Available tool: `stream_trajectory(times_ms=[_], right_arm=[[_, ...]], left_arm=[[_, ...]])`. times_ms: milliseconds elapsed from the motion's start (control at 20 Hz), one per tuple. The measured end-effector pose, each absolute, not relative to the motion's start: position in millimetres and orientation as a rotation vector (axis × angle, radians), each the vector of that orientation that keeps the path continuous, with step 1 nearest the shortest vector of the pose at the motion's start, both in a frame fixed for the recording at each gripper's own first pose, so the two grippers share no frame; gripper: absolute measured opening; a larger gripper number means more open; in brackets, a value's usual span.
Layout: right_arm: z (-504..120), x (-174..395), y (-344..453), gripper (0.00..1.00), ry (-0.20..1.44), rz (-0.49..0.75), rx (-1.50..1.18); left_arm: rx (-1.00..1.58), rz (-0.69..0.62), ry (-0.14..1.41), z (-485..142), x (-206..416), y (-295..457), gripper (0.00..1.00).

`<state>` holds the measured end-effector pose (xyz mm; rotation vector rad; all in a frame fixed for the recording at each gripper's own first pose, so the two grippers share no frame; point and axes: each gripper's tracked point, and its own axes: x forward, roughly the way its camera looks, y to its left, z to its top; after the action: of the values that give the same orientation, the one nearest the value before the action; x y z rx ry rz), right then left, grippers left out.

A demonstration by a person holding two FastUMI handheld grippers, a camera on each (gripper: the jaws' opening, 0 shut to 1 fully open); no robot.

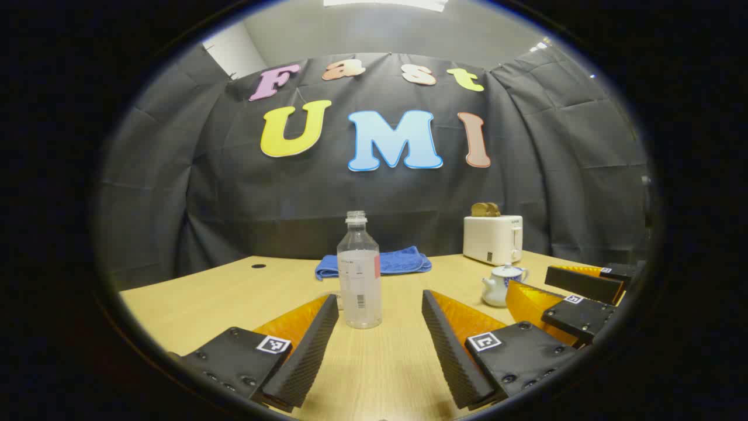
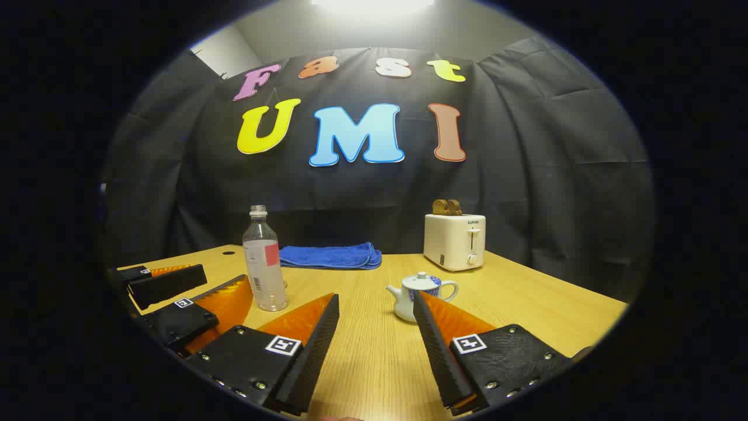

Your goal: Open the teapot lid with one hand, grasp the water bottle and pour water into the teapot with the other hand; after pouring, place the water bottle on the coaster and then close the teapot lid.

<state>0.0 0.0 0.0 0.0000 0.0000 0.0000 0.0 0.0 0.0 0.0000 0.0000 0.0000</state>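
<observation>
Wooden surface (image 1: 234, 292) in a black-draped booth, both tools spread wide and holding nothing.
Left tool (image 1: 380, 345) faces the uncapped water bottle (image 1: 359, 272); right tool (image 2: 374, 345) faces the lidded teapot (image 2: 419, 295); blue towel (image 2: 330, 256) and toaster (image 2: 454, 241) stand behind.

on the front of the toaster (image 2: 454, 241) you can read a small brand word, "supor", near its top edge in the right gripper view; in the left gripper view the same spot is too small to read. the water bottle (image 2: 264, 260) carries a label with a barcode, but its print is too blurred for you to read. you also see square black-and-white marker tags on the left gripper (image 1: 380, 327) and the right gripper (image 2: 374, 327); they bear patterns, not letters.
</observation>
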Motion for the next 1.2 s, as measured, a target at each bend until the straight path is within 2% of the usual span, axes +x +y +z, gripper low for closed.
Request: stream_trajectory(times_ms=[550, 650, 1000, 1200], right_arm=[[-0.8, 1.1, -2.9, 0.80, 0.000, -0.004, 0.001], [-0.9, 1.9, -10.5, 0.80, 0.002, -0.043, 0.001], [1.2, 0.5, -8.0, 0.79, -0.005, -0.004, 0.011], [-1.6, 15.5, -32.8, 0.79, 0.009, -0.030, 0.004]], left_arm=[[0.001, 0.031, 0.001, 0.1, -1.4, 3.3, 1.00], [0.002, 0.044, 0.003, 0.4, -2.3, 4.9, 1.00], [0.001, 0.016, 0.003, 0.2, -0.6, 1.9, 1.00], [-0.003, -0.028, 0.015, -0.2, 2.6, -1.7, 1.00]])
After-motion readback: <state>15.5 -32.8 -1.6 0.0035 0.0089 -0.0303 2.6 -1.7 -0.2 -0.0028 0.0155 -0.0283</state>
